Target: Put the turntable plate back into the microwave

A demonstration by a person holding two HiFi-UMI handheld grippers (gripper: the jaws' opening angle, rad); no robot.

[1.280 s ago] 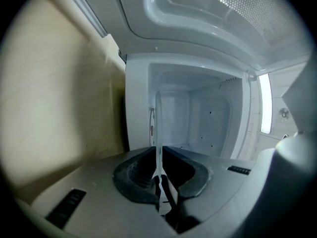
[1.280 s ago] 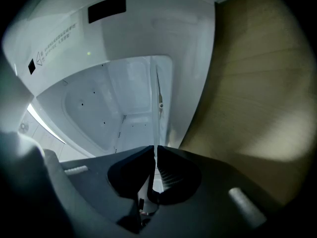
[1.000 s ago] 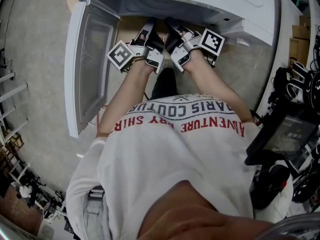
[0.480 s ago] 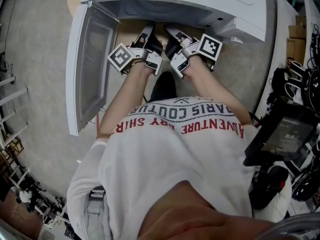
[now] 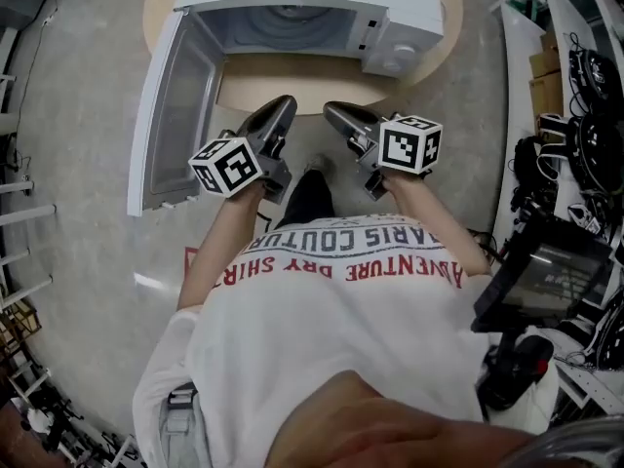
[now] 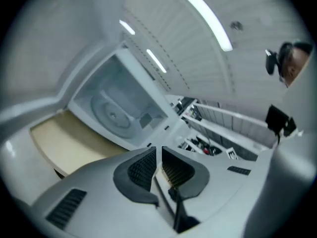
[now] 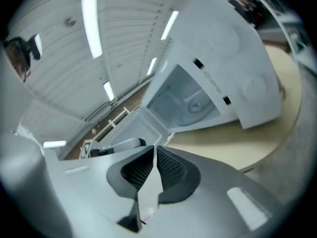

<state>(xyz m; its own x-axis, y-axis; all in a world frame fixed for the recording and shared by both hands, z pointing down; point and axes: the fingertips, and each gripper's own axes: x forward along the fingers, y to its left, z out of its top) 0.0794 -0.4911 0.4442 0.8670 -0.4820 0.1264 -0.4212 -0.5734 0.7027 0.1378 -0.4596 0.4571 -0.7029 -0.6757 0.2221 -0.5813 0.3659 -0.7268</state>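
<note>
The white microwave (image 5: 390, 13) stands on a round wooden table (image 5: 292, 81) with its door (image 5: 171, 115) swung open to the left. The glass turntable plate (image 6: 111, 114) lies flat on the cavity floor, and the right gripper view shows the plate (image 7: 195, 103) too. My left gripper (image 5: 283, 103) and right gripper (image 5: 331, 111) hover side by side outside the microwave, in front of the table edge, pointing at the opening. Neither touches the plate. The left gripper (image 6: 159, 150) has its jaws together with nothing between them. So does the right gripper (image 7: 154, 150).
The open door (image 6: 44, 58) juts out on the left beside my left arm. Shelves with cables and gear (image 5: 575, 86) line the right side, and a black screen device (image 5: 546, 281) stands near my right elbow. Grey concrete floor (image 5: 78, 164) surrounds the table.
Both grippers have drawn back out of the microwave's mouth toward me, risen, and rolled, so their marker cubes now face up. The plate stays inside the cavity.
</note>
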